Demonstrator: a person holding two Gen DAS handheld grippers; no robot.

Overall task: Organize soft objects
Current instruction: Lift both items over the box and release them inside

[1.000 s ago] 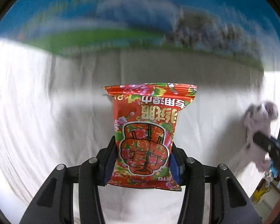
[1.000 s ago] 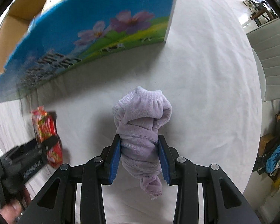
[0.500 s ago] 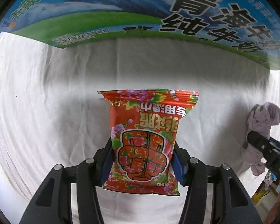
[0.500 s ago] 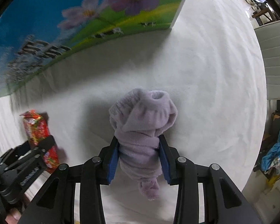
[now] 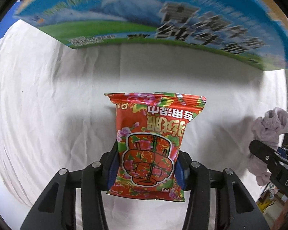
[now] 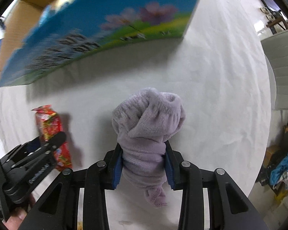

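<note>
My left gripper (image 5: 146,164) is shut on a red floral wet-wipe packet (image 5: 153,141) and holds it above the white cloth. My right gripper (image 6: 144,164) is shut on a rolled lilac fleece sock (image 6: 147,122), also held above the cloth. In the left wrist view the sock (image 5: 268,128) and the right gripper show at the far right. In the right wrist view the packet (image 6: 51,128) and the left gripper show at the lower left. A blue printed cardboard box (image 5: 144,19) stands just beyond both; in the right wrist view (image 6: 105,30) its open brown top shows.
A white wrinkled cloth (image 5: 38,105) covers the table. The table's right edge (image 6: 263,134) drops to a floor with a blue bag (image 6: 284,168) and clutter. A white panelled object (image 6: 282,72) stands to the right.
Both grippers have risen and drawn back a little from the box with their loads; more of the box's top edge and brown inside shows now. Grips are unchanged.
</note>
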